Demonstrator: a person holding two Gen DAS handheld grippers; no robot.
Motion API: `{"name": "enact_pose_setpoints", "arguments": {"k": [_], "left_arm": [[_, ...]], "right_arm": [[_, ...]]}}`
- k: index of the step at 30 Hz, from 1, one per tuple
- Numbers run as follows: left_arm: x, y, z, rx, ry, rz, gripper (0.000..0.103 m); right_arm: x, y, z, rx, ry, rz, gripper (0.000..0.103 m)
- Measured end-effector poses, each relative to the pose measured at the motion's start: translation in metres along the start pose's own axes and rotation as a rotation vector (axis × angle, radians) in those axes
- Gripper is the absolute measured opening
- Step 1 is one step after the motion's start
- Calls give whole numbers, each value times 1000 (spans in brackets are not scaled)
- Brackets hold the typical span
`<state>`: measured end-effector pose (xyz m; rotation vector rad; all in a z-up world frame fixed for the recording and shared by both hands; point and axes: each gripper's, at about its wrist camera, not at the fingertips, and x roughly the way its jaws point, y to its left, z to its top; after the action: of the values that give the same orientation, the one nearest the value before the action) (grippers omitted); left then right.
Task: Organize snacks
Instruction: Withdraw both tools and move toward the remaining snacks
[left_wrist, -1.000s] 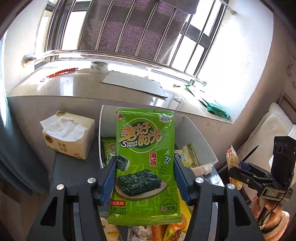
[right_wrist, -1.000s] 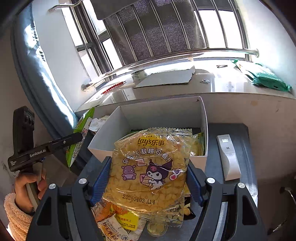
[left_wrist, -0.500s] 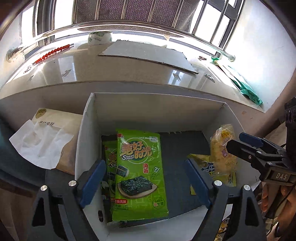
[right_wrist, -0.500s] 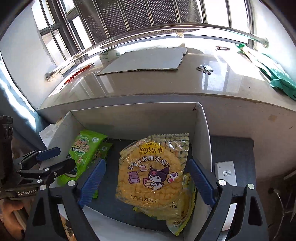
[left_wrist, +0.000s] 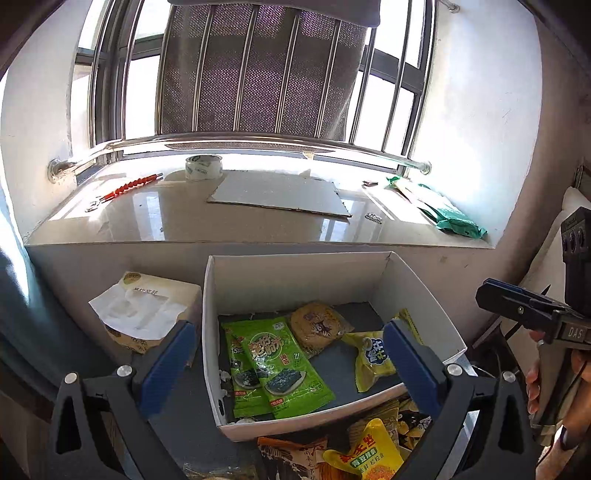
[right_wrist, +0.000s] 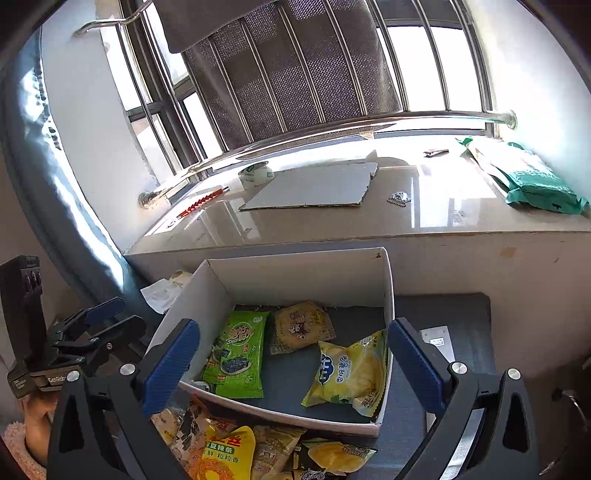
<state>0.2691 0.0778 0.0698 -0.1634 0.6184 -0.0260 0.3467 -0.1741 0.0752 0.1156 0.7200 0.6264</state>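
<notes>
Loose snack pile (left_wrist: 354, 454) cut off below

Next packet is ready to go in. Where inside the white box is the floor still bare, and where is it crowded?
In the white box, the widest bare floor is the strip between the green seaweed packets and the yellow chip bag, running to the front wall. A smaller patch lies in the back right corner beside the corn puff bag. The left side is crowded.
</notes>
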Motion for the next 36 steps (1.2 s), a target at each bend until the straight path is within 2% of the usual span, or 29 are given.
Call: {"name": "enact_pose_setpoints", "arguments": {"k": [5, 11, 13, 16, 20, 24, 27, 30, 36], "left_arm": [[-62, -4, -39, 5, -101, -40, 103], [-103, -14, -115, 30, -50, -36, 103], [-111, -12, -143, -14, -43, -47, 103], [-116, -10, -181, -86, -3, -49, 103], [-122, -22, -223, -85, 33, -50, 103], [-127, -31, -242, -41, 47, -16, 103], [-129, -26, -247, -71, 54, -39, 103], [-128, -19, -246, -119, 61, -69, 103], [-131, -20, -241, -127, 54, -95, 103]], "right_arm": [[-59, 7, -41, -41, -82, 57, 103], [-96, 8, -111, -57, -74, 52, 103], [-105, 8, -138, -47, -73, 63, 103], [-113, 10, -177, -39, -62, 22, 103], [-120, 17, -226, -16, -42, -1, 103], [-117, 23, -263, -29, 33, 3, 103], [-110, 17, -277, -2, 89, 0, 103], [-107, 12, -277, 36, 95, 15, 103], [-98, 5, -259, 81, 72, 75, 103]]}}
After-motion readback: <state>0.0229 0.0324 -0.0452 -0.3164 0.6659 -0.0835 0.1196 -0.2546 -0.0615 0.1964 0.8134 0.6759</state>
